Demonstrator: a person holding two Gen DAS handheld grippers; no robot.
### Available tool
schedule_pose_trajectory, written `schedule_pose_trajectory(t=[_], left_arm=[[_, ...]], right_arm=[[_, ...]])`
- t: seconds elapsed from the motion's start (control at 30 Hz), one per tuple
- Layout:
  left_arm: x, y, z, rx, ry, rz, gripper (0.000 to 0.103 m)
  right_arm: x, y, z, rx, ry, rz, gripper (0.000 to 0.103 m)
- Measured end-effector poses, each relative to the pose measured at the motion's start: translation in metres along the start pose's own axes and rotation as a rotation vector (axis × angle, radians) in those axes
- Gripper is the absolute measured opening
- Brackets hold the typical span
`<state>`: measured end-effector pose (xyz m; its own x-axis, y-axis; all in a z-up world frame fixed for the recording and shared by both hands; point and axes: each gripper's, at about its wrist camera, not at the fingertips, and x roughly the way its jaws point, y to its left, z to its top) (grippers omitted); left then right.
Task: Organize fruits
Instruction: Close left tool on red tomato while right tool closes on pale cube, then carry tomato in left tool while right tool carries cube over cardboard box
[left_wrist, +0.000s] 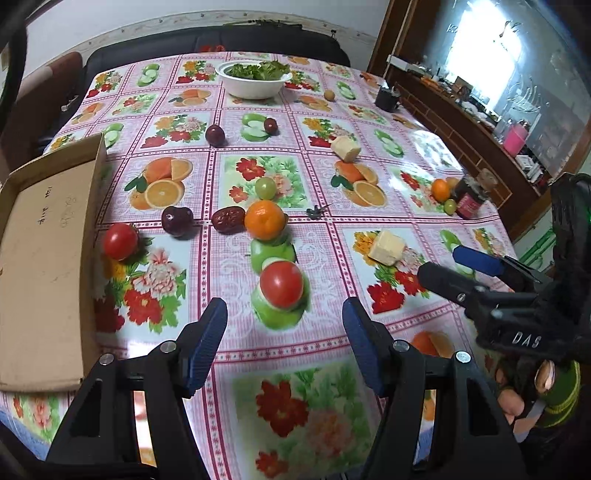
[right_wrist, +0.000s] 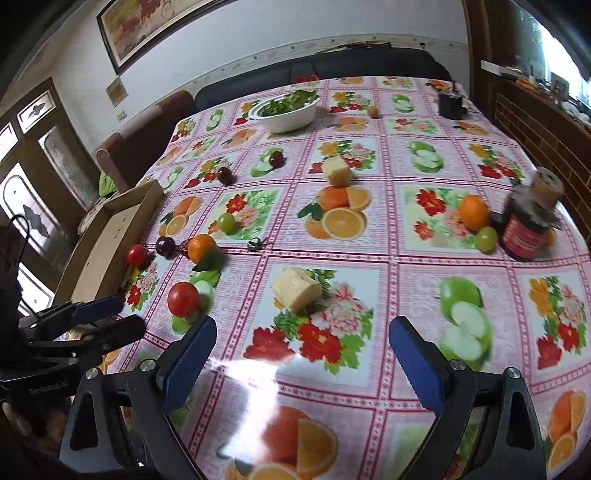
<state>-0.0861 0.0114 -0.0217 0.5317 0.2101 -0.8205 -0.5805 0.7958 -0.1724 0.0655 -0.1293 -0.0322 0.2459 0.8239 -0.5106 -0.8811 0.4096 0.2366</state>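
Just ahead of the left gripper (left_wrist: 284, 325) sits a tomato (left_wrist: 281, 283) (round, no long axis); both grippers' jaws stand apart, empty, the left nearer.

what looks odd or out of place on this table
Two pale yellow cut blocks, one near and one farther, sit among the round fruit. A dark jar stands beside an orange and a green grape.

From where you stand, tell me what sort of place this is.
Probably a home dining room: a table under a fruit-print tablecloth, a white bowl of salad greens, and a dark sofa along the wall.
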Motion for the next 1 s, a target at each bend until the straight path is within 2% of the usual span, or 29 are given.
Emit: schedule_pose_trajectory(t=[0.13, 0.23, 0.43, 0.5, 0.63, 0.8, 0.97, 1.0], left_arm=[[0.011, 0.002, 0.004, -0.01, 0.011, 0.009, 0.064], [0.019, 0.005, 0.005, -0.022, 0.024, 0.014, 0.064], [0.035, 0.008, 0.009, -0.031, 0.045, 0.045, 0.062], [0.039, 0.007, 0.01, -0.026, 0.046, 0.059, 0.058], [0.048, 0.003, 0.01, -0.022, 0.07, 0.068, 0.041], [0.051, -0.007, 0.006, 0.005, 0.069, 0.069, 0.03], [0.049, -0.009, 0.004, 0.016, 0.061, 0.081, 0.03], [0.048, -0.008, 0.004, 0.013, 0.061, 0.08, 0.03]], right_arm=[[0.016, 0.004, 0.005, -0.023, 0.026, -0.005, 0.085], [0.029, 0.005, 0.008, -0.035, 0.039, -0.012, 0.077], [0.049, 0.005, 0.014, -0.053, 0.062, -0.018, 0.072], [0.056, 0.006, 0.016, -0.061, 0.075, -0.017, 0.068], [0.063, 0.007, 0.017, -0.081, 0.082, -0.024, 0.064], [0.064, 0.005, 0.018, -0.072, 0.07, -0.033, 0.056], [0.064, 0.005, 0.018, -0.081, 0.065, -0.04, 0.052], [0.063, 0.005, 0.018, -0.079, 0.064, -0.033, 0.044]])
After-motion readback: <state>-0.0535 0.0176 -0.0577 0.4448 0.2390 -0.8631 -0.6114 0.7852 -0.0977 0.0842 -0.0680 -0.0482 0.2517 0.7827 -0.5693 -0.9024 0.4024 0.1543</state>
